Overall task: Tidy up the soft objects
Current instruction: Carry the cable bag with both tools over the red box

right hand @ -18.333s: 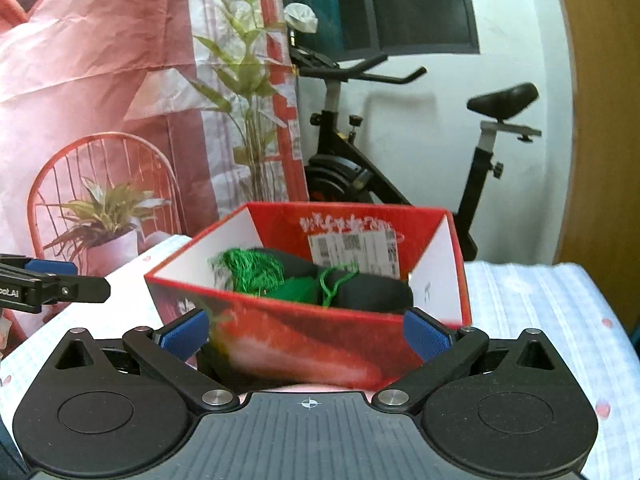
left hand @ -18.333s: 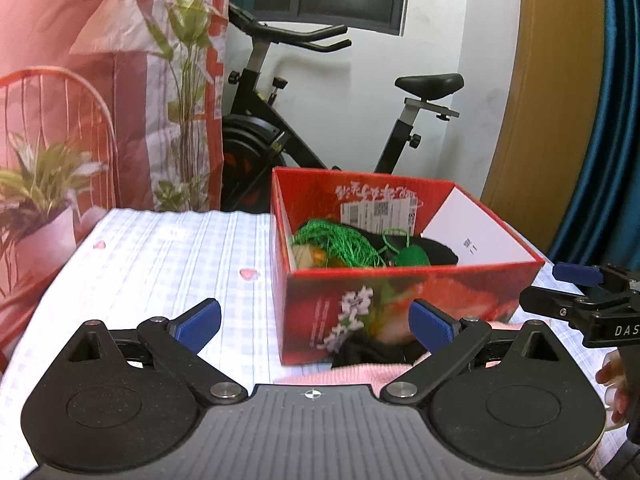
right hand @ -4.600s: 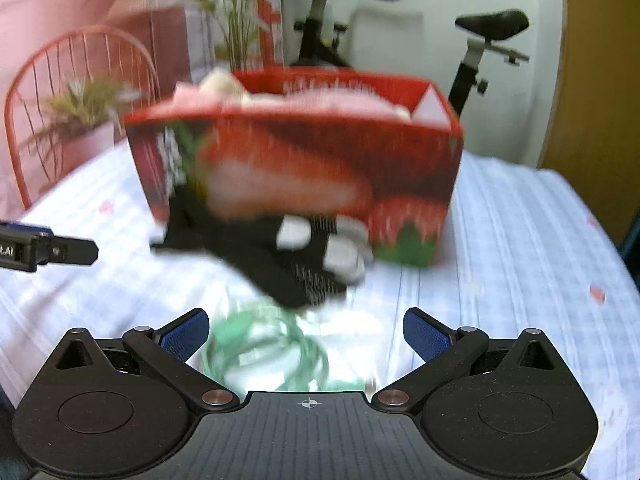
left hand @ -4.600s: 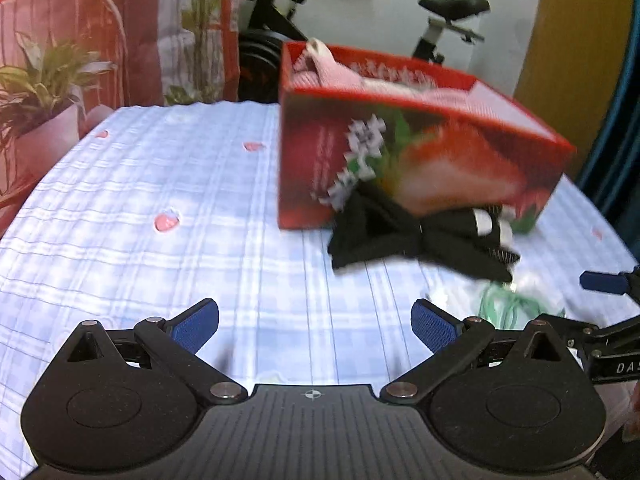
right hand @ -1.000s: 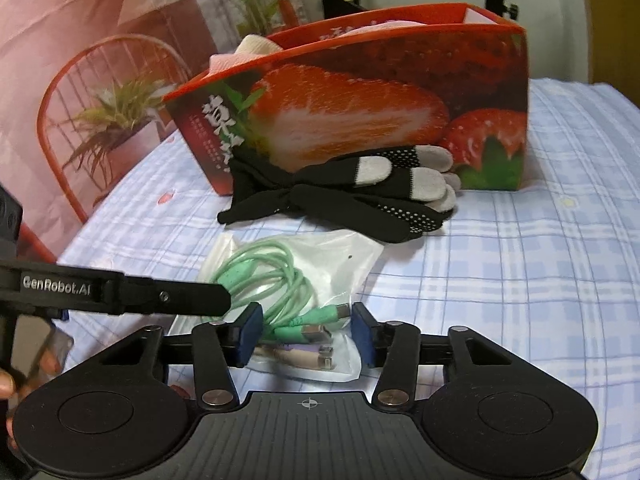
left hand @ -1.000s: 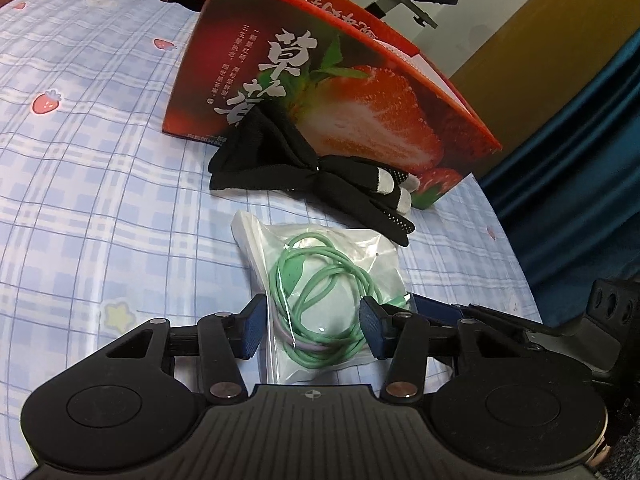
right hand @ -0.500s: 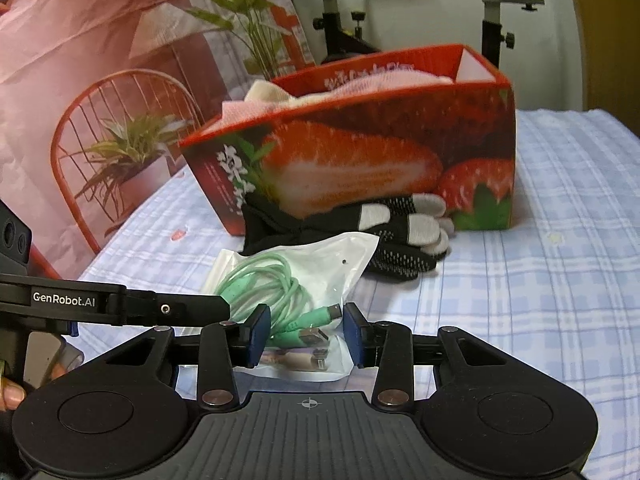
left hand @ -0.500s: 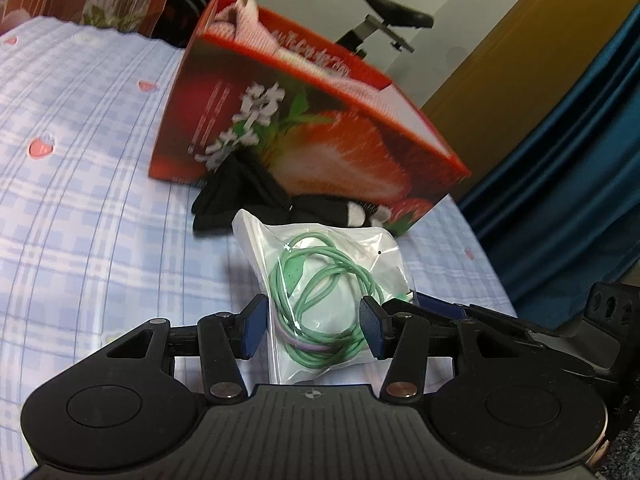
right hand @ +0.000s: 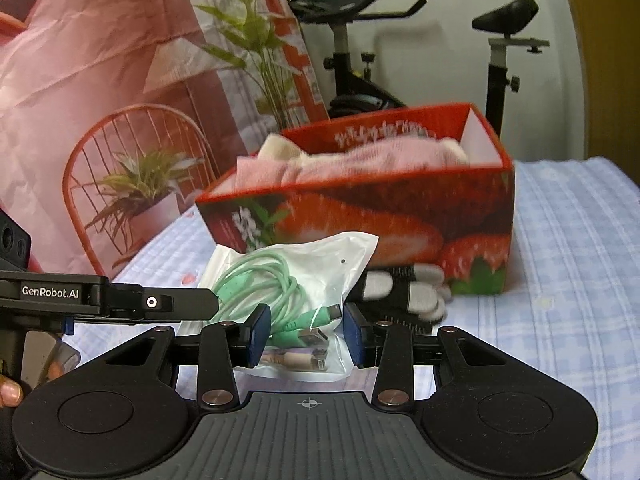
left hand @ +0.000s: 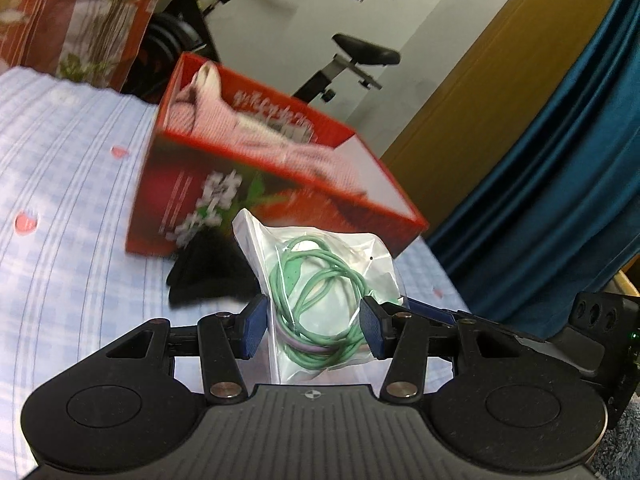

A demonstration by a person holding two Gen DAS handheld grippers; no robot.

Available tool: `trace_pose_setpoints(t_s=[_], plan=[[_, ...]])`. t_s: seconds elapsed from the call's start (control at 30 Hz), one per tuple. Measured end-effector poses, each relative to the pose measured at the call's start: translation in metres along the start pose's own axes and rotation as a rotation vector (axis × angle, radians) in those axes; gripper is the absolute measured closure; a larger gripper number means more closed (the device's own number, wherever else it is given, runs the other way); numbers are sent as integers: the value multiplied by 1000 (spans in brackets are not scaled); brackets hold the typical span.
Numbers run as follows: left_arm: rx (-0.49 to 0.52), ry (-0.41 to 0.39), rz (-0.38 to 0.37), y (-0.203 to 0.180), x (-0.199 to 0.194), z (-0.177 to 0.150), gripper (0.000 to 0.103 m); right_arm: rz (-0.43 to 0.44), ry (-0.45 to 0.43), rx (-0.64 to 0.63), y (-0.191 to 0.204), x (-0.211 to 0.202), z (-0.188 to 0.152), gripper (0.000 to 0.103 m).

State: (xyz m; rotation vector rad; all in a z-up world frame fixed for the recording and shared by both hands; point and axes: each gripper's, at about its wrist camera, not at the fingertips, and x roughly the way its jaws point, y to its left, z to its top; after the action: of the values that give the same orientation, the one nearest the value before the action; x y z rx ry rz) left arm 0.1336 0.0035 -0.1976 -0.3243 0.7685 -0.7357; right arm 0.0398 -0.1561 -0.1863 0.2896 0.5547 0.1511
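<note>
Lifted clear of the checked bench now, both pinching the clear pouch between them: left hand-held gripper clamped on one edge, right hand-held gripper on another. Coiled green cable inside (connectors showing). Black gloves below, touching red strawberry box.

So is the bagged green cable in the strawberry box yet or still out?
Out. The cable bag is held in front of the red box, between both grippers' fingers, left gripper and right gripper; pink cloth fills the box.
</note>
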Motion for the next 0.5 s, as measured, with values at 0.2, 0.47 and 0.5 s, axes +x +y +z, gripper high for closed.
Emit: trace_pose_setpoints(t_s=[0.2, 0.47, 0.5], plan=[[25, -55, -26, -11, -2, 36, 51, 4, -57, -32, 0, -4, 36, 66], [47, -63, -15, -12, 31, 100, 51, -5, -90, -76, -10, 16, 100, 66], [49, -61, -10, -10, 37, 109, 51, -10, -88, -82, -12, 23, 109, 66]])
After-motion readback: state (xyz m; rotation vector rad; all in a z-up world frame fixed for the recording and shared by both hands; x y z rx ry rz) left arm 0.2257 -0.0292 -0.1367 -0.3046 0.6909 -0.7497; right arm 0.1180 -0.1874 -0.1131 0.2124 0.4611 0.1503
